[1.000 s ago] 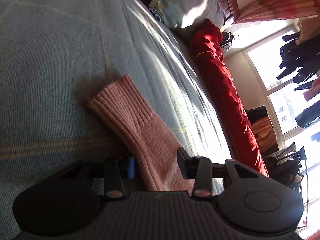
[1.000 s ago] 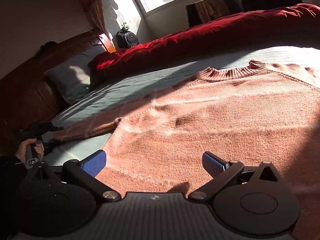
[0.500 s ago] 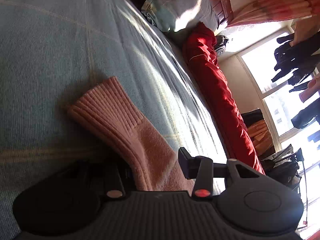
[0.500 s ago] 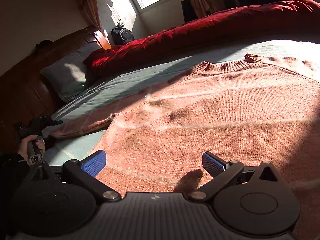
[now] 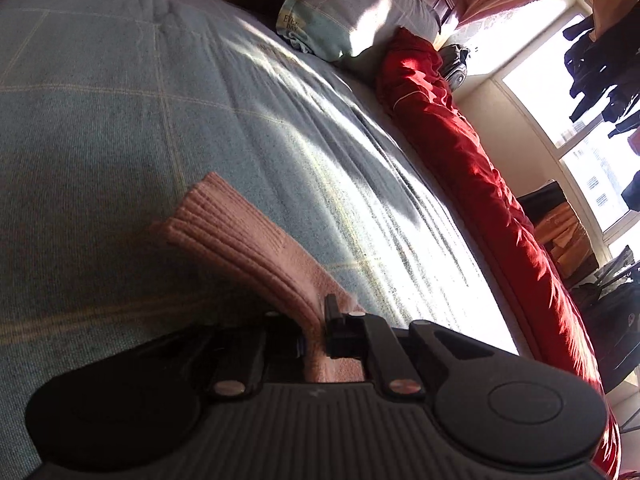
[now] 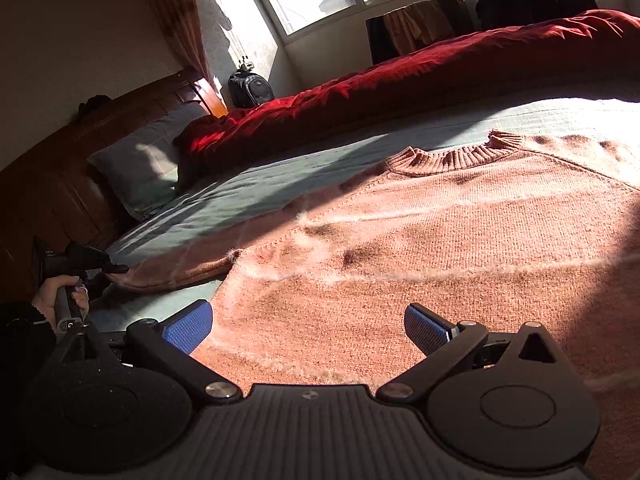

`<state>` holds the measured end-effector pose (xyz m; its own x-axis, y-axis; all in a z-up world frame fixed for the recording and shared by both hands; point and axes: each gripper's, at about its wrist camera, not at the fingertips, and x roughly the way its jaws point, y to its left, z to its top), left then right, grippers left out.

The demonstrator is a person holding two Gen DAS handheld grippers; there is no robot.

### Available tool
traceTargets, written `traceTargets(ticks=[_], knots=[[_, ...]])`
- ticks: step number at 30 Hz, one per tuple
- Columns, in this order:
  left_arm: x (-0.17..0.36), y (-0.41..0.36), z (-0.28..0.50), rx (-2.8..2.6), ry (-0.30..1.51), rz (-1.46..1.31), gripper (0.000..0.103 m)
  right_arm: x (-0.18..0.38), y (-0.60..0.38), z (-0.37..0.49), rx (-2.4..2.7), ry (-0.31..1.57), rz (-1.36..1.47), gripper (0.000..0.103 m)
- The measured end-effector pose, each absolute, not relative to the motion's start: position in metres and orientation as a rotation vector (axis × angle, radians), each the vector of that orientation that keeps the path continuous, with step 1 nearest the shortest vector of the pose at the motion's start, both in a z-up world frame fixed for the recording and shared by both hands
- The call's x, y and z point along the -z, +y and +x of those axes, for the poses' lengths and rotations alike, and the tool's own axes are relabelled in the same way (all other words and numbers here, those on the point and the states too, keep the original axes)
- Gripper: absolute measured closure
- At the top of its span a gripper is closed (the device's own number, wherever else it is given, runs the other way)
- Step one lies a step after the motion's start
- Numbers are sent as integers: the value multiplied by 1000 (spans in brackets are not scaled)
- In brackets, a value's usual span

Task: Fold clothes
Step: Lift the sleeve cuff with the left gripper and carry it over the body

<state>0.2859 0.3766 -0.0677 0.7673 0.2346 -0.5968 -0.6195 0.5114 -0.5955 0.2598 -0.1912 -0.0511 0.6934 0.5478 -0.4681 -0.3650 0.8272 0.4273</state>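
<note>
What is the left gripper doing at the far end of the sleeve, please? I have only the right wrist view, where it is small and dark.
Observer: The left gripper is shut on the sleeve of the pink sweater, pinching it edge-on just behind the ribbing.
Operator: Thank you. Where does the cuff sit relative to the fingers?
Observer: The ribbed cuff sticks out past the fingertips, flat and unfolded, over the bedspread.
Operator: Is anything lying ahead of the cuff?
Observer: Nothing that I can see. There is only bedspread there, crossed by thin pale check lines.
</note>
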Motion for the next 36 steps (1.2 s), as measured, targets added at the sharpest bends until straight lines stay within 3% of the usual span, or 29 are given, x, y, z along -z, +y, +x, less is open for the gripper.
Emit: traceTargets(ticks=[16, 36], knots=[[-36, 287, 321, -351, 436, -718, 97, 40, -188, 247, -577, 635, 231, 0], [-98, 160, 373, -138, 456, -594, 97, 32, -213, 227, -606, 625, 229, 0]])
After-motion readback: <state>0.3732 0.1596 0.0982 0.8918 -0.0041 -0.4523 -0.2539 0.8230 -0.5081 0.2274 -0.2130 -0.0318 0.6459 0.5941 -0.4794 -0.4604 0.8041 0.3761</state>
